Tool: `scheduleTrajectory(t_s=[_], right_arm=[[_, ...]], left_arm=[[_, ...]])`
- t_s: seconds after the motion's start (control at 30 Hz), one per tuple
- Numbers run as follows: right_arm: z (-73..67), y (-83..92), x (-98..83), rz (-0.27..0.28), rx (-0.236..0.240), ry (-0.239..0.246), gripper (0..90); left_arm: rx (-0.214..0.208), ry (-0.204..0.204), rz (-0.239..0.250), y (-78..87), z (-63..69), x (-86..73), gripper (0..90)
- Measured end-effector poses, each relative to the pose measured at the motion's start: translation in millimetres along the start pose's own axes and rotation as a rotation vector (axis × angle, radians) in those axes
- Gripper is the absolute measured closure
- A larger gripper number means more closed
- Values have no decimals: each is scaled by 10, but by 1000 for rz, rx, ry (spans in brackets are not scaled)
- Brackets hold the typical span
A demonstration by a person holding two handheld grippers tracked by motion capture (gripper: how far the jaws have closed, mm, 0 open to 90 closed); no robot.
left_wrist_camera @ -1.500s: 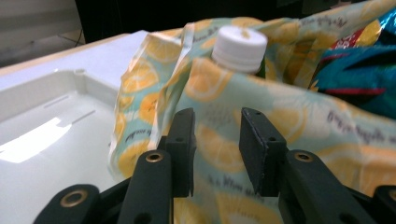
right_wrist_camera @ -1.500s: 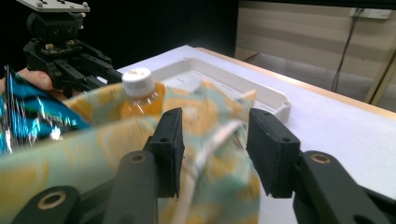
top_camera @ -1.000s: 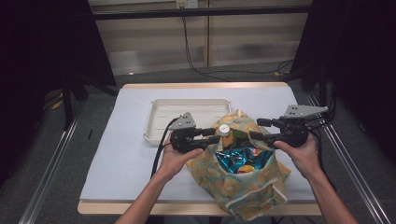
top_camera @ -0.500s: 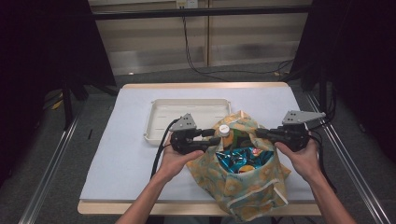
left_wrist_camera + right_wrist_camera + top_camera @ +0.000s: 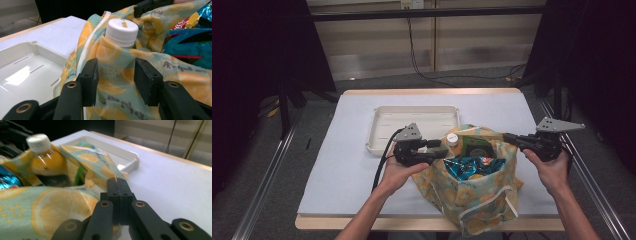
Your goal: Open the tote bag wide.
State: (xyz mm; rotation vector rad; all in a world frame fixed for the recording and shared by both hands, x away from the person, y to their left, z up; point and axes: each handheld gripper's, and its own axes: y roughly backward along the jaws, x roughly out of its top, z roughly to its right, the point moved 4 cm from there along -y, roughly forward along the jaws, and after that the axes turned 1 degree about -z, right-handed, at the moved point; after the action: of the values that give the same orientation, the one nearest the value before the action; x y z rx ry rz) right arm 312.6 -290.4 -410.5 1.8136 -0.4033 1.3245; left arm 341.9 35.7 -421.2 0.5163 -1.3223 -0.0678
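- Tray (image 5: pixel 384 131), white and shallow, sits on my left of the table (image 5: pixel 337 170), just beside the bag.
- Left gripper (image 5: pixel 439 150) I see at the bag's left edge, jaws parted wide, with lemon-print cloth between the pads; whether they touch it I cannot tell.
- Bag (image 5: pixel 477 192), lemon-patterned fabric, stands open near the table's front edge; a white-capped bottle (image 5: pixel 122 31) pokes up inside, beside blue snack packets (image 5: pixel 469 165).
- Right gripper (image 5: pixel 117 185) has its jaws pressed together, pinching the bag's right rim.
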Motion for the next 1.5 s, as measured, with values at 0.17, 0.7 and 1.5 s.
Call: scheduleTrajectory(t_s=[0.17, 0.7, 1.5], right_arm=[[100, -38, -159, -19, -12, -50, 900], [158, 18, -43, 58, -15, -61, 900], [79, -351, -4, -36, 122, -69, 324]], left_arm=[[-7, 5, -9, -15, -5, -33, 545], [2, 27, 12, 47, -69, -37, 541], [28, 60, 7, -77, -243, -6, 900]])
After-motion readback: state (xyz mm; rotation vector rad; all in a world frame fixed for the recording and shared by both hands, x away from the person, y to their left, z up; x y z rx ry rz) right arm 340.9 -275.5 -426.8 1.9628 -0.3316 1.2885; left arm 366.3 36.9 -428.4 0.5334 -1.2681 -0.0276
